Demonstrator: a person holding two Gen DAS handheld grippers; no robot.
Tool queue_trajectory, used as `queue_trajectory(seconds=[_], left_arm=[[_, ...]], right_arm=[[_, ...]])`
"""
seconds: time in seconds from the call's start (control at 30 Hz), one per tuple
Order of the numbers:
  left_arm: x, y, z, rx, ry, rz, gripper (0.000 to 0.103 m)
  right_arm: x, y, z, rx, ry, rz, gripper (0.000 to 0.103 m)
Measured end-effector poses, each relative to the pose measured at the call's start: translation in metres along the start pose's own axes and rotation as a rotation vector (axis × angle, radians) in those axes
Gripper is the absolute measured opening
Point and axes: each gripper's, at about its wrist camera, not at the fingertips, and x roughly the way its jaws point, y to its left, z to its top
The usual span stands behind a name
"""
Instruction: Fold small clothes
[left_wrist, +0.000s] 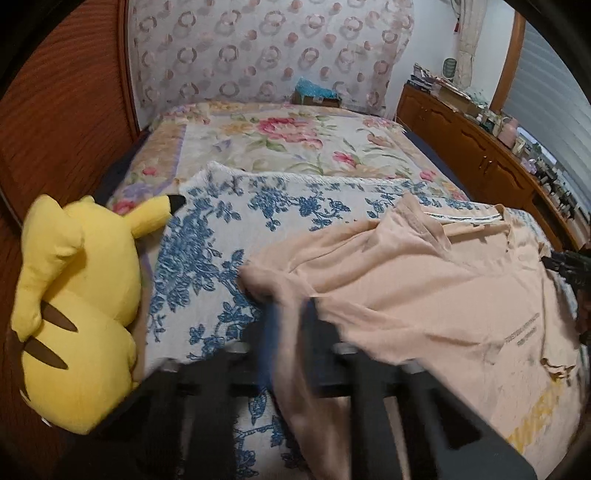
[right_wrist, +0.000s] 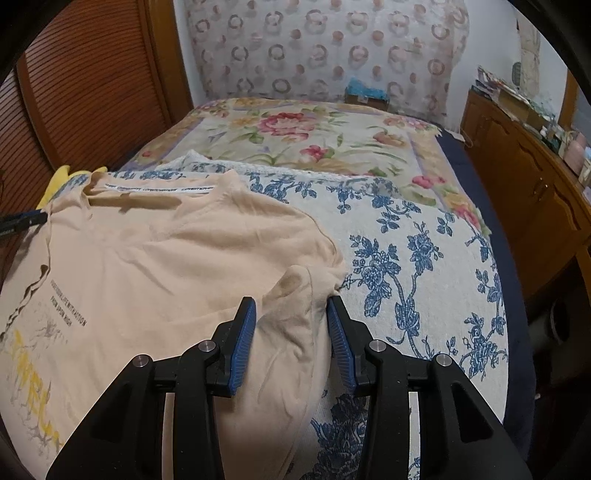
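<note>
A small peach T-shirt (right_wrist: 155, 266) with yellow and dark print lies on the blue-flowered white blanket (right_wrist: 424, 266) on the bed. My right gripper (right_wrist: 291, 310) is open, its blue pads astride the shirt's right sleeve (right_wrist: 295, 288). In the left wrist view the shirt (left_wrist: 424, 295) lies to the right. My left gripper (left_wrist: 291, 306) is blurred and shut on the shirt's left sleeve (left_wrist: 266, 284), lifting it off the blanket (left_wrist: 221, 236). The right gripper's tip (left_wrist: 565, 266) shows at the right edge.
A yellow plush toy (left_wrist: 74, 302) lies at the bed's left edge by the wooden louvred panel (left_wrist: 55, 129). A floral quilt (right_wrist: 314, 136) and patterned headboard cover (right_wrist: 332, 48) lie beyond. A cluttered wooden cabinet (right_wrist: 524, 177) stands right of the bed.
</note>
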Motion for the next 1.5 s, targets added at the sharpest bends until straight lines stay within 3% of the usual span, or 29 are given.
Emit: queue_trajectory(seconds=[0.07,0.1,0.33,0.57,0.8,1.1,1.17,1.27,1.37,1.43,1.5], left_arm=[[-0.008,-0.003,-0.002,0.015,-0.016,-0.013,0.0],[-0.015,-0.007,-0.004,0.023,-0.03,-0.015,0.0],[-0.104,-0.043,-0.038,0.11,-0.193,-0.047,0.0],[-0.193,-0.052,-0.097,0.103,-0.324,-0.076,0.0],[-0.232,-0.059,-0.158,0.095,-0.334,-0.072,0.0],[-0.233,-0.066,-0.199,0.103,-0.219,-0.001,0.001],[-0.233,-0.068,-0.203,0.113,-0.208,0.009,0.002],[-0.235,-0.067,-0.207,0.139,-0.201,0.027,0.017],[-0.236,-0.062,-0.202,0.131,-0.212,0.025,0.036],[-0.234,-0.059,-0.196,0.132,-0.213,0.021,0.04],[-0.228,-0.057,-0.189,0.142,-0.209,0.029,0.045]], right_arm=[[-0.001,0.004,0.0,-0.01,-0.005,0.027,0.005],[-0.006,0.005,0.001,-0.004,-0.019,0.043,0.002],[-0.088,0.02,-0.006,-0.02,-0.21,0.109,0.002],[-0.182,0.032,-0.051,-0.059,-0.326,0.157,0.002],[-0.225,0.048,-0.107,-0.083,-0.282,0.172,0.002],[-0.224,0.056,-0.16,-0.055,-0.137,0.178,0.002],[-0.217,0.056,-0.17,-0.053,-0.098,0.181,0.002],[-0.209,0.058,-0.18,-0.055,-0.058,0.166,0.002],[-0.21,0.057,-0.177,-0.061,-0.064,0.135,0.016],[-0.209,0.055,-0.17,-0.057,-0.073,0.099,0.035],[-0.206,0.052,-0.164,-0.057,-0.085,0.082,0.039]])
